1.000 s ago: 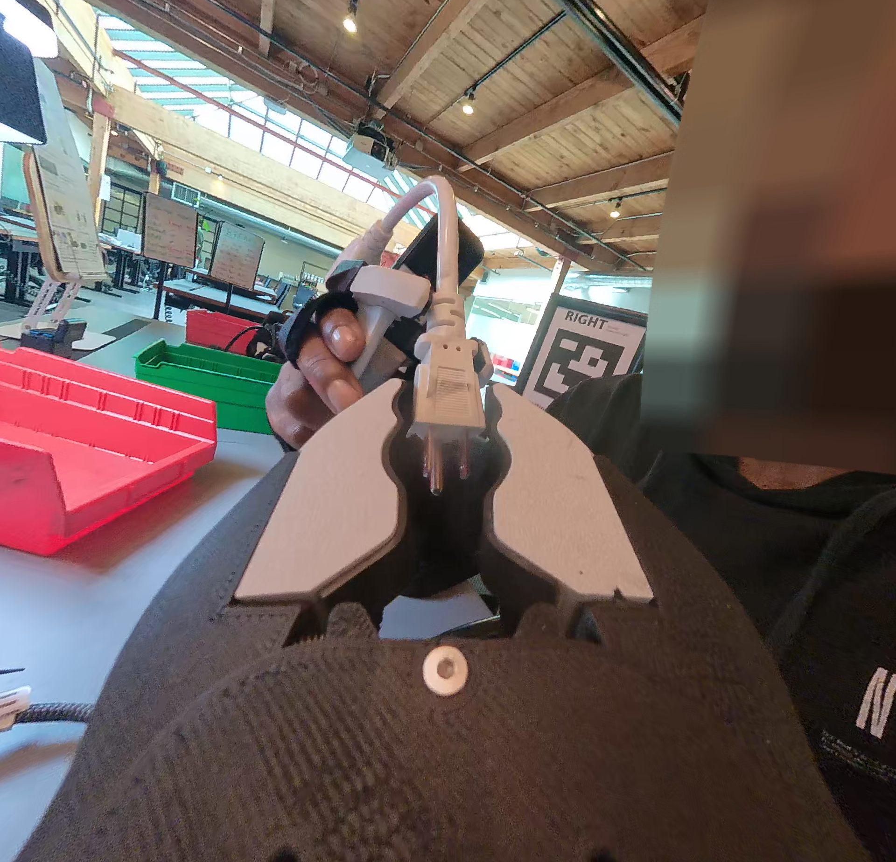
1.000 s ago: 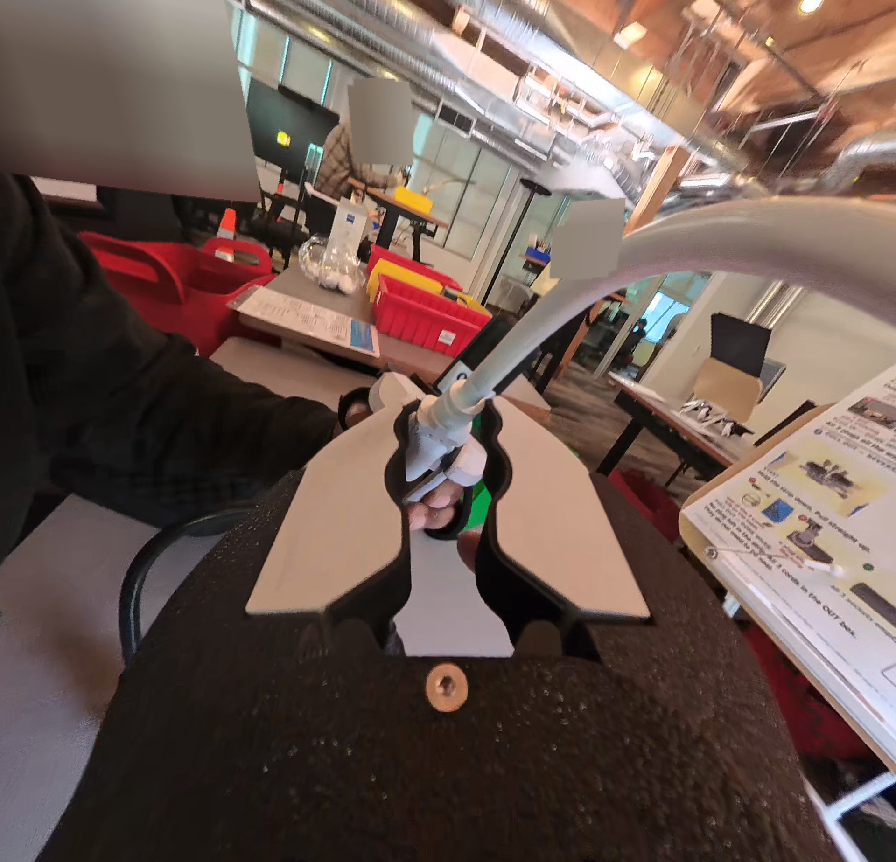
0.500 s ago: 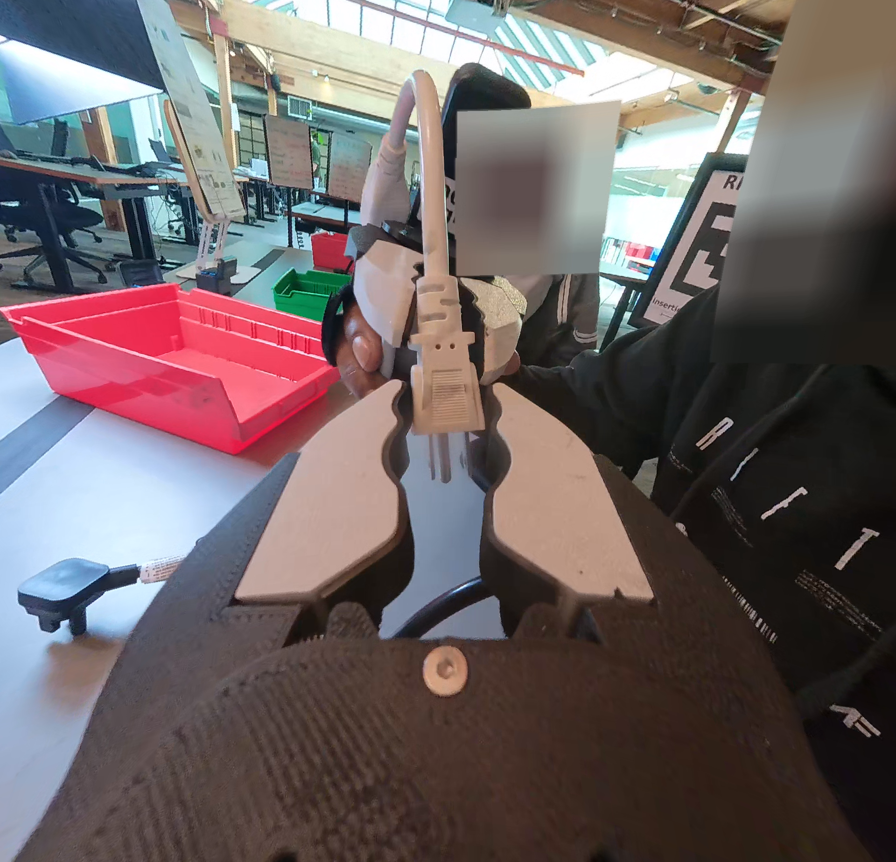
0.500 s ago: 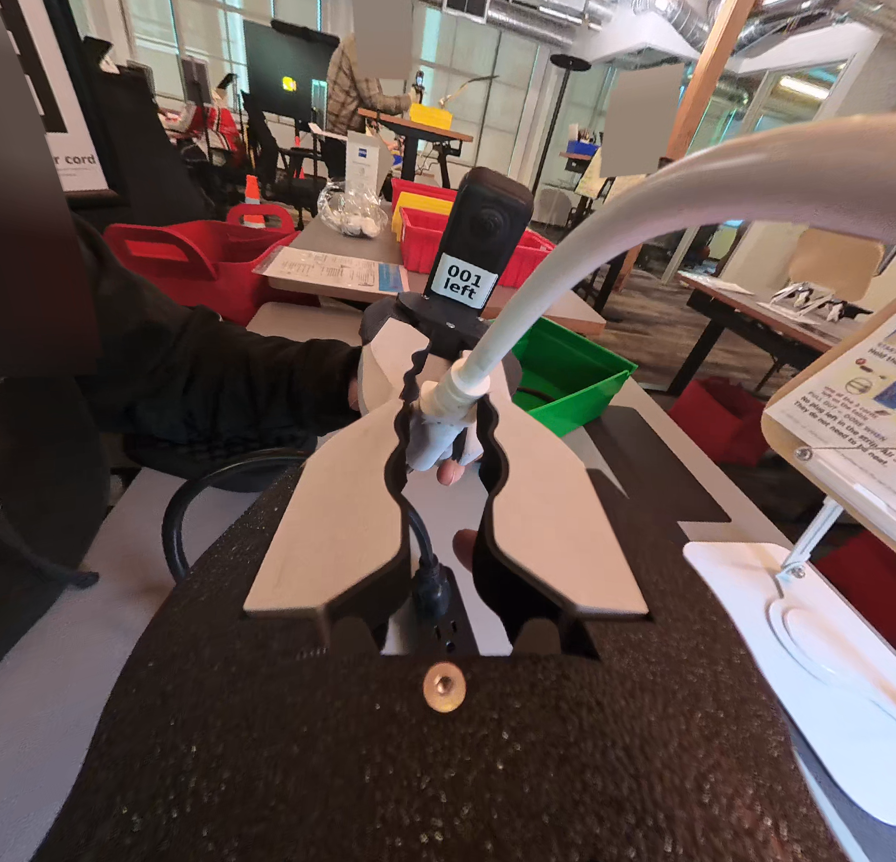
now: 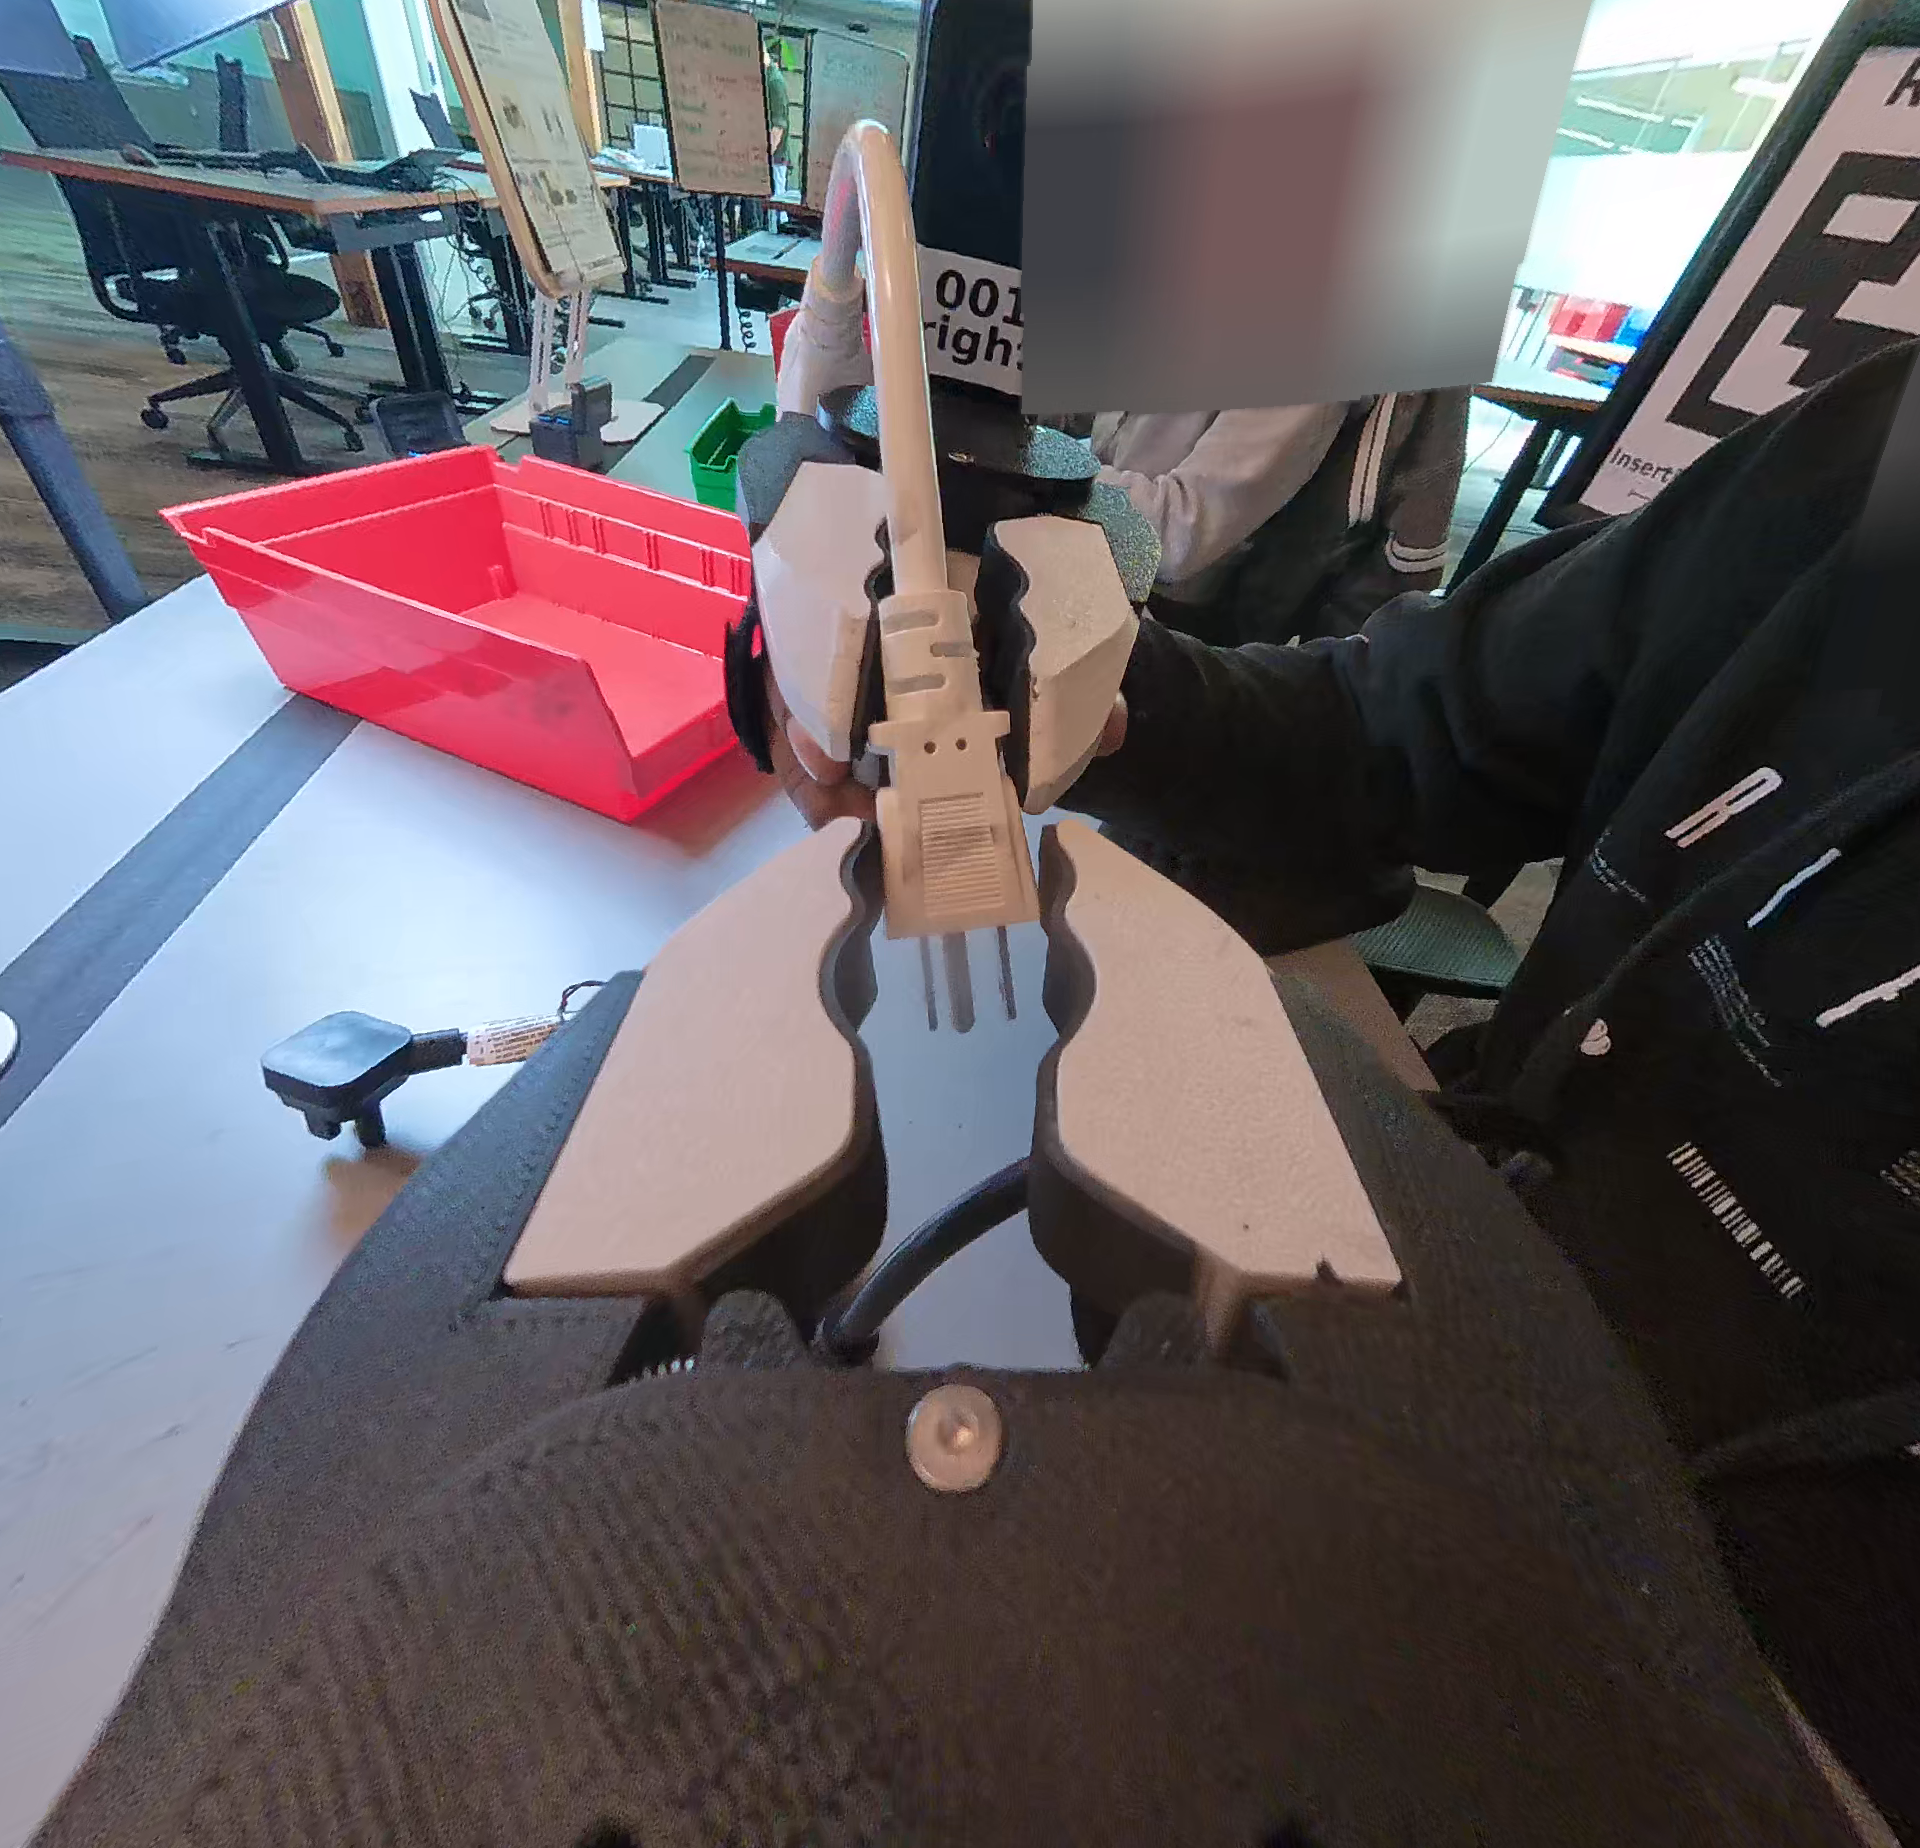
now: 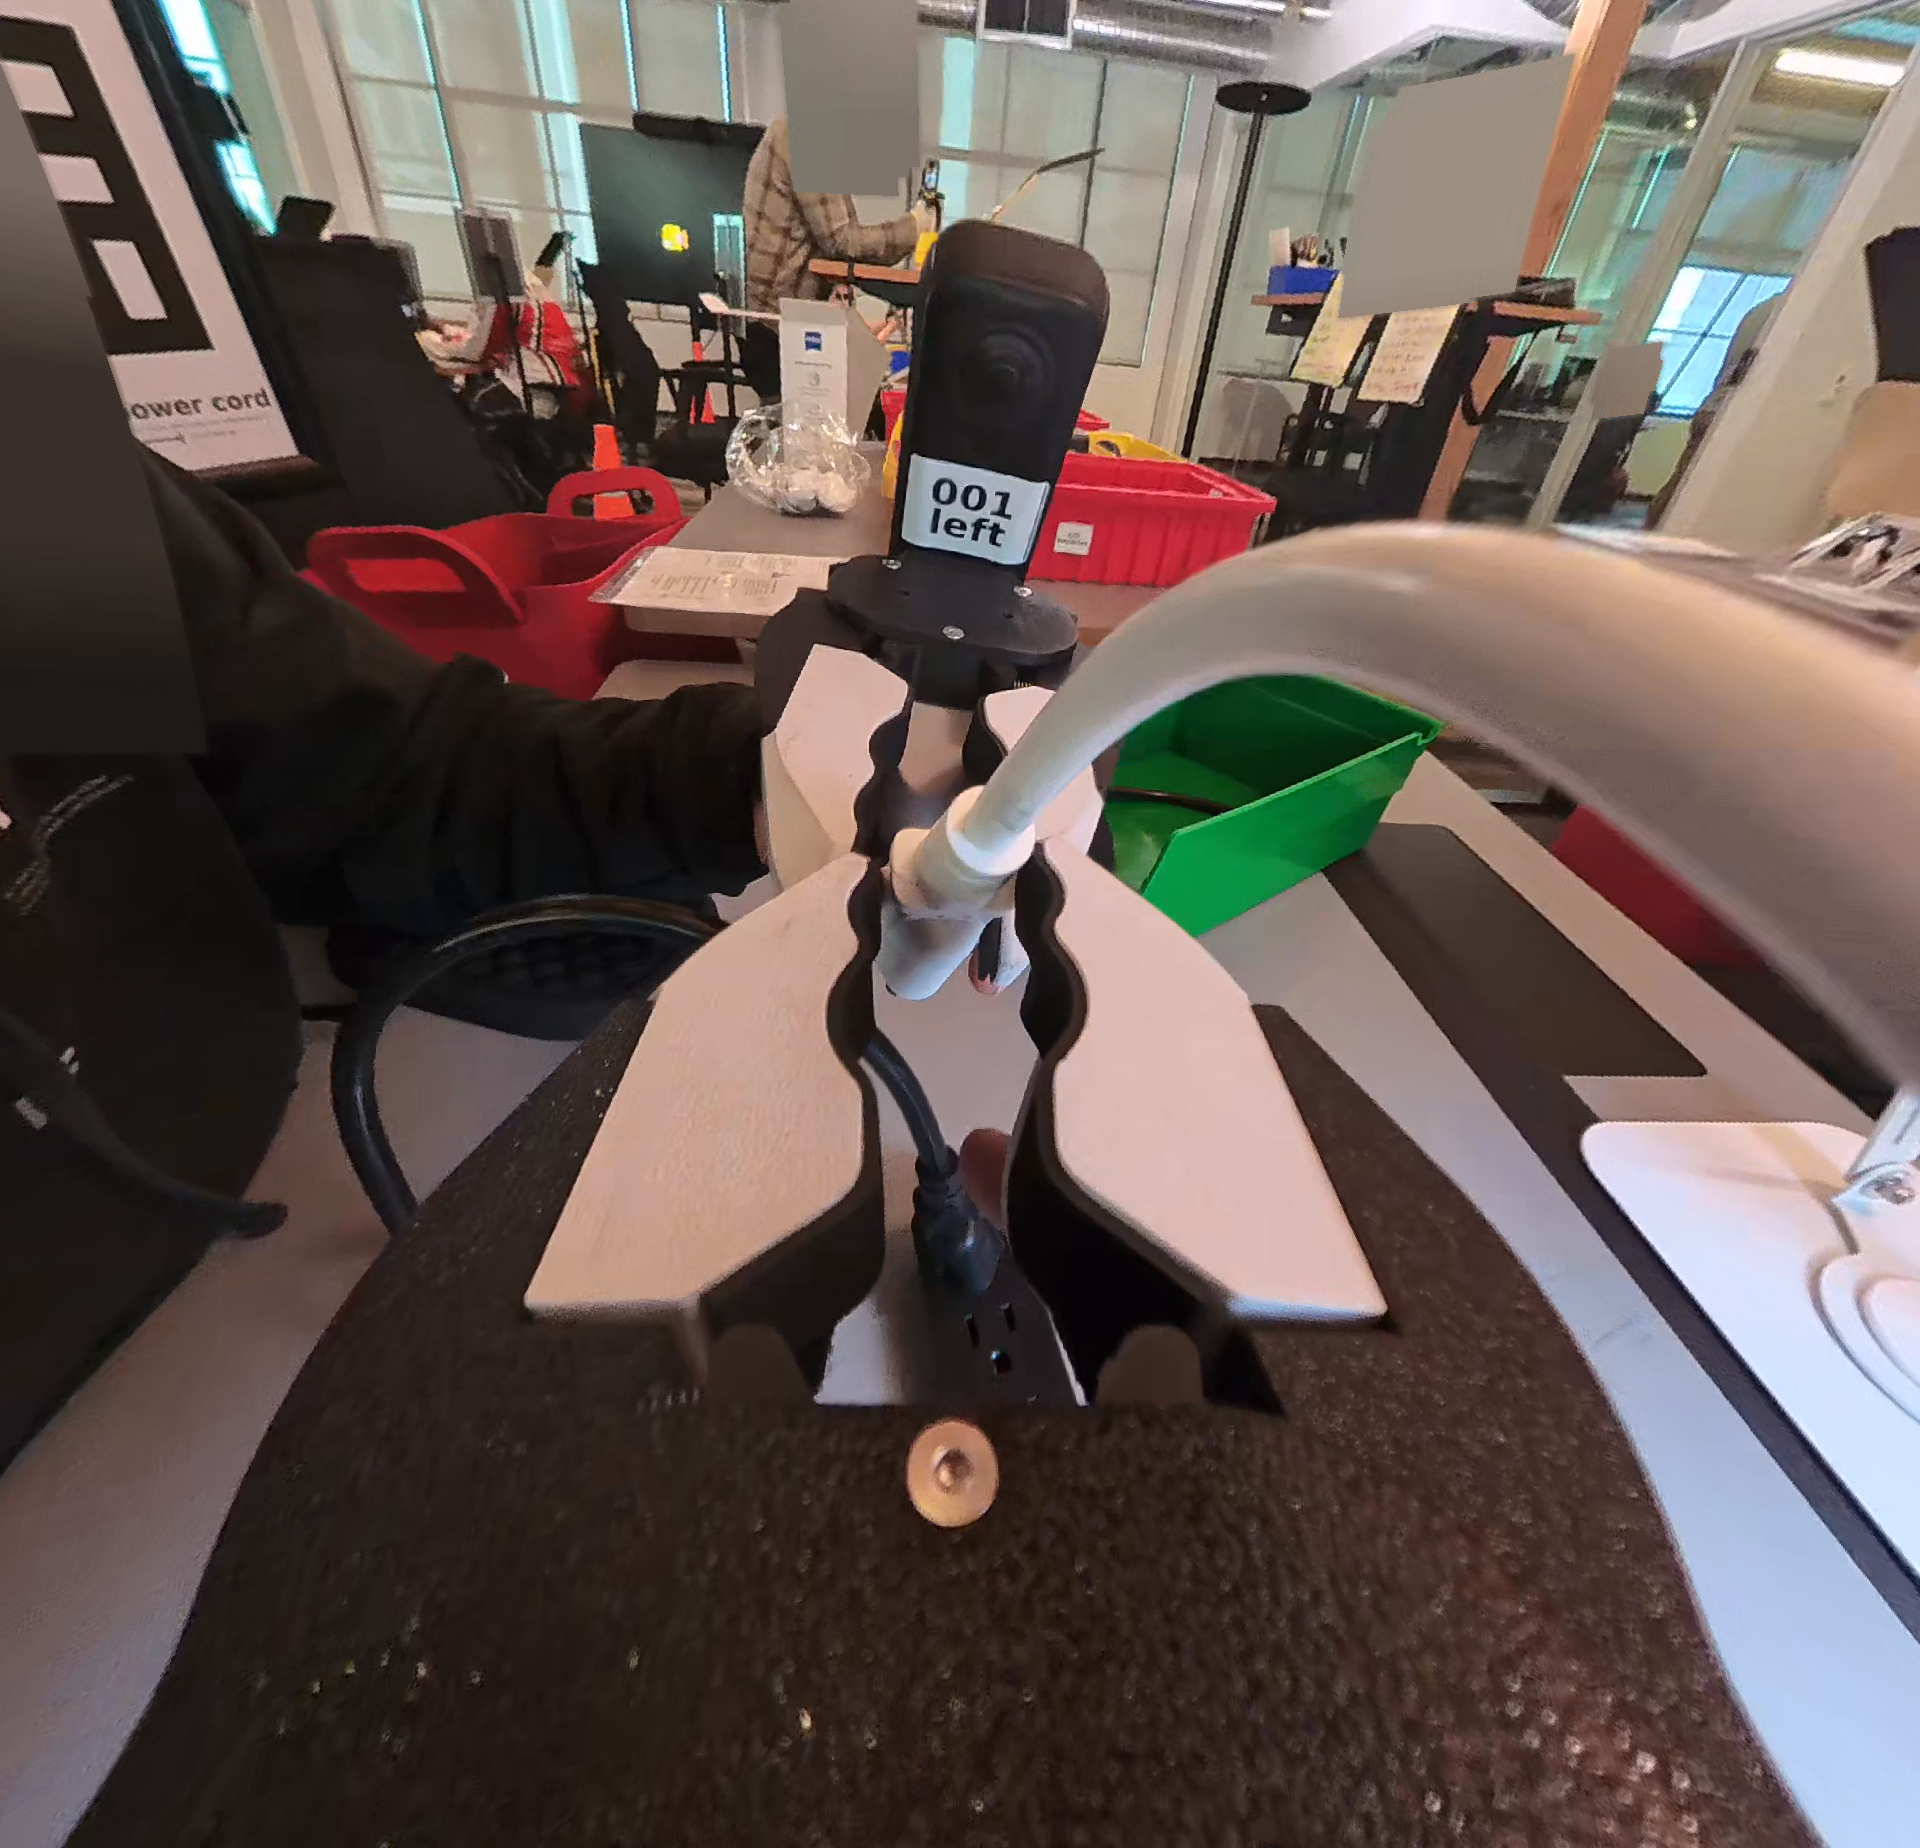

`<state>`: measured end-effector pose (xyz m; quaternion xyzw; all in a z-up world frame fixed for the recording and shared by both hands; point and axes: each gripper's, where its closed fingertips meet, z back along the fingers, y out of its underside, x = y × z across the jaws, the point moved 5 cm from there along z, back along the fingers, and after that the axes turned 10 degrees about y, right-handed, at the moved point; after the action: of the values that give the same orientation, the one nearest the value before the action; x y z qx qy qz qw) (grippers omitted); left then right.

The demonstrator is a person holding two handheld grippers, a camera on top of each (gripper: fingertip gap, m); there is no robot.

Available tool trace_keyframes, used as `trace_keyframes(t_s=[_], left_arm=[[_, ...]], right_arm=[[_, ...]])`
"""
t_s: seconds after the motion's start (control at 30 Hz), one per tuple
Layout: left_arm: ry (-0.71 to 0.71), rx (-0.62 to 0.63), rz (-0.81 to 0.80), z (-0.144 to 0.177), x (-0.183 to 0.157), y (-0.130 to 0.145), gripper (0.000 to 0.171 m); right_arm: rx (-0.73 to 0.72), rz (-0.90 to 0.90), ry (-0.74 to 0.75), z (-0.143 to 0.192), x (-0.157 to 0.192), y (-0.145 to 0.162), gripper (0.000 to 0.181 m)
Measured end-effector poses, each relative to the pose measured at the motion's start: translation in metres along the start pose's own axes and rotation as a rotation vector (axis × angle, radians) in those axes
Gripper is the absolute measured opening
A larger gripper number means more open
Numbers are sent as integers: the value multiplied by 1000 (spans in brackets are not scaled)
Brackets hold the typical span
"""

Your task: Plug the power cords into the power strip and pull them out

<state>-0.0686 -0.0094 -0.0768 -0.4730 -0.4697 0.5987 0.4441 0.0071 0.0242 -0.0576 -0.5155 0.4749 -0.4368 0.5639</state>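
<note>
While right hand-held gripper (image 6: 951, 899) pinches white plug (image 5: 956, 853), left hand-held gripper (image 5: 951, 925) stands spread; only right view shows strip (image 6: 987, 1351) at 6 o'clock.

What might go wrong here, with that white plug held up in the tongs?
The white plug hangs prongs-down, pinched at its neck by the right tongs. The stiff cord arching off it could twist it, so the prongs miss the power strip. The black plug already seated there could get knocked.
</note>
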Motion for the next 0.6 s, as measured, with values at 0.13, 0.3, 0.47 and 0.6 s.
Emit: trace_keyframes(t_s=[0.13,0.3,0.47,0.6], left_arm=[[-9,41,4,-2,4,8,29],[-21,76,3,0,7,12,29],[-18,119,-17,-1,7,18,29],[-22,156,-22,0,8,22,29]], right_arm=[[47,12,-17,2,-3,8,26],[72,5,-14,0,-5,15,26],[96,-10,-32,-1,-4,20,26],[101,-31,-38,-4,-4,24,26]])
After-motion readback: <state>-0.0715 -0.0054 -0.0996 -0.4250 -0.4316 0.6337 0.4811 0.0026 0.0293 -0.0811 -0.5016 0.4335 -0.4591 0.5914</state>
